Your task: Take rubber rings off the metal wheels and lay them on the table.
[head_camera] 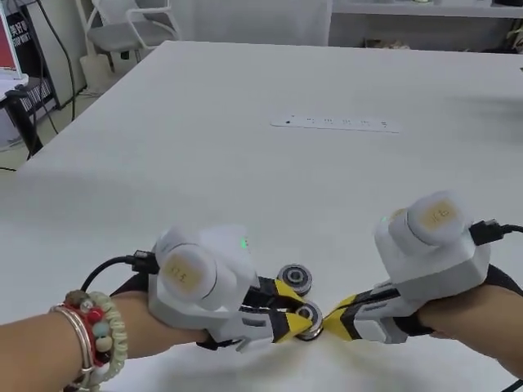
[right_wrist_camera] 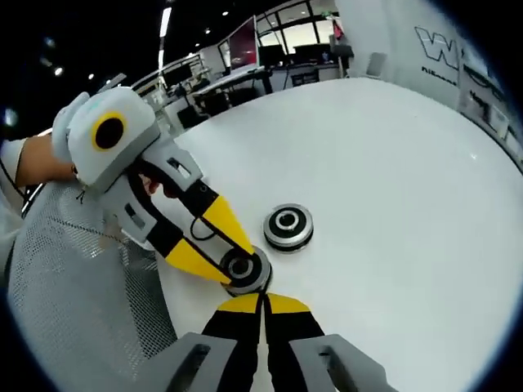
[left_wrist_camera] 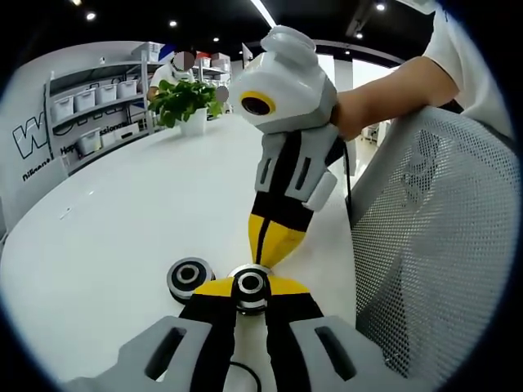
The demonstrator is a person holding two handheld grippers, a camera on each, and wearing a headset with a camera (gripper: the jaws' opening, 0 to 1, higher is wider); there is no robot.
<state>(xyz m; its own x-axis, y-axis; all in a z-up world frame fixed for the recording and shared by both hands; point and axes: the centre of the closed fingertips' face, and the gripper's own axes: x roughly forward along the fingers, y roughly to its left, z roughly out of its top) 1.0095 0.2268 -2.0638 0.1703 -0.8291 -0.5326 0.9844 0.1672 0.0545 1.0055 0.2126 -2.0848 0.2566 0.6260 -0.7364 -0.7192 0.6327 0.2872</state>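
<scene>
While the left gripper [head_camera: 292,310], at the lower left of the head view, is clamped across one metal wheel [head_camera: 308,315] low in the centre, a second wheel [head_camera: 294,278] lies on the table [head_camera: 245,147] just above it. From the lower right, the right gripper [head_camera: 333,319] presses its jaws together at the clamped wheel's rim; whether they nip the rubber ring [right_wrist_camera: 263,276] is unclear. A thin bite would probably slip off, or tug the wheel loose.
</scene>
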